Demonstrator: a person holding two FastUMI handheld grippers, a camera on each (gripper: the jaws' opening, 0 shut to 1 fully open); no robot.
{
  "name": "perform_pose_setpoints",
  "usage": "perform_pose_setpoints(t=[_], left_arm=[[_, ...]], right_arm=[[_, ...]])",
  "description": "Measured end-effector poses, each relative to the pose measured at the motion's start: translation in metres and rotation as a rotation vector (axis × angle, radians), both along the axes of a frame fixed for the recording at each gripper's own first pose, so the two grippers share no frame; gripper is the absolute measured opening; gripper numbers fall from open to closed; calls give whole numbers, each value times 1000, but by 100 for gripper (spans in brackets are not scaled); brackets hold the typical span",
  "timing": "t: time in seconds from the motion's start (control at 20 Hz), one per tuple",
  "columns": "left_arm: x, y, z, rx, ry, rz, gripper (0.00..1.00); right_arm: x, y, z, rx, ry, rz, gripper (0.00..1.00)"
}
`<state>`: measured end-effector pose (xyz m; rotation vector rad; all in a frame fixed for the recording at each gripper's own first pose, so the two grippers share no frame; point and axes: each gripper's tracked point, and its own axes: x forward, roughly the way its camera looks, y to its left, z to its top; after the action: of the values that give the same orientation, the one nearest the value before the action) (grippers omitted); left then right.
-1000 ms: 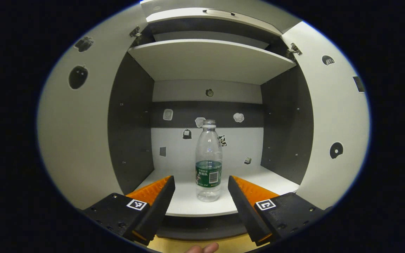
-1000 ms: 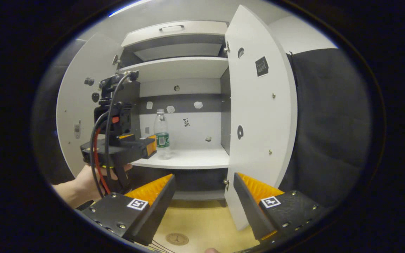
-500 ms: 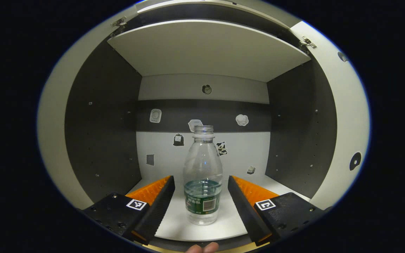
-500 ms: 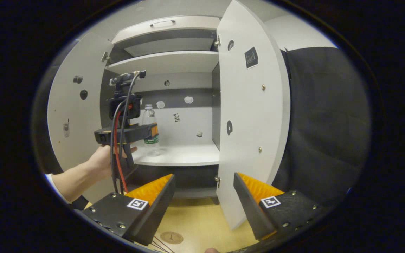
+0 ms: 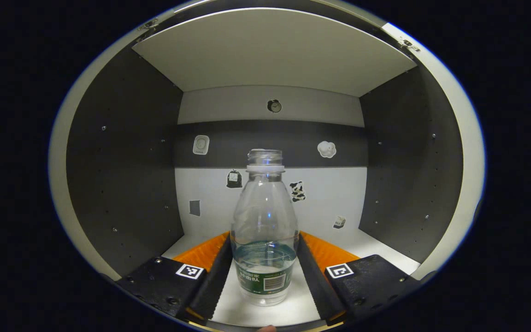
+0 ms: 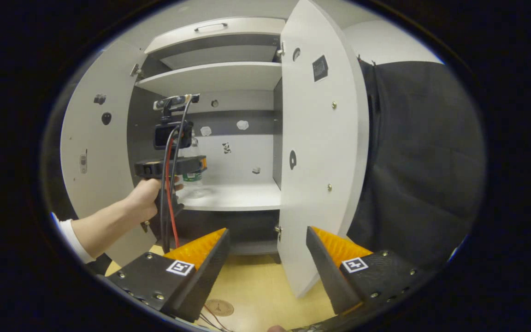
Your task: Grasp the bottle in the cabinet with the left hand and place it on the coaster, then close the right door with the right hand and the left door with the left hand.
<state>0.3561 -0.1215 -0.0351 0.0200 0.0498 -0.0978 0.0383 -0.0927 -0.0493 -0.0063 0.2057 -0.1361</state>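
1. Your left gripper (image 5: 264,272) is inside the cabinet (image 5: 122,161), on the lower shelf (image 5: 376,246). Its two fingers sit on either side of the bottle (image 5: 264,230), and both look to be touching the bottle's lower body at the label band.
2. From the left gripper view you cannot tell how firmly the fingers press, only that no gap shows between them and the plastic.
3. The bottle stands upright on the shelf floor, uncapped, clear, with a little water in the bottom and a green label (image 5: 263,282) around its base.
4. Behind the bottle, small stickers (image 5: 326,149) dot the cabinet's back wall.
5. In the right gripper view, your left hand (image 6: 148,196) holds the left gripper (image 6: 198,164) level at the shelf, with red and black cables (image 6: 168,203) hanging from it. The bottle (image 6: 192,177) is partly hidden behind that gripper.
6. Your right gripper (image 6: 268,258) is held low in front of the cabinet (image 6: 210,83), over the yellow floor (image 6: 256,290). Its fingers are spread wide apart and hold nothing.
7. The right door (image 6: 316,152) stands open, edge-on toward you, and the left door (image 6: 95,152) is swung open too.
8. The round coaster (image 6: 218,307) lies on the floor near your right gripper's left finger, well apart from the bottle.
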Motion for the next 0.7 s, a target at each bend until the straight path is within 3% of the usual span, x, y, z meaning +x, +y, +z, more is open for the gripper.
perform_pose_setpoints(t=[0.2, 0.45, 0.7], left_arm=[[-30, 2, 19, -32, -31, -5, 82], [-100, -5, 30, -35, -83, -13, 81], [-183, -16, 5, -24, -63, -46, 81]], right_arm=[[-6, -5, -2, 18, -5, 1, 100], [-13, -6, -12, 56, 10, 23, 100], [-28, -12, -19, 67, 15, 49, 100]])
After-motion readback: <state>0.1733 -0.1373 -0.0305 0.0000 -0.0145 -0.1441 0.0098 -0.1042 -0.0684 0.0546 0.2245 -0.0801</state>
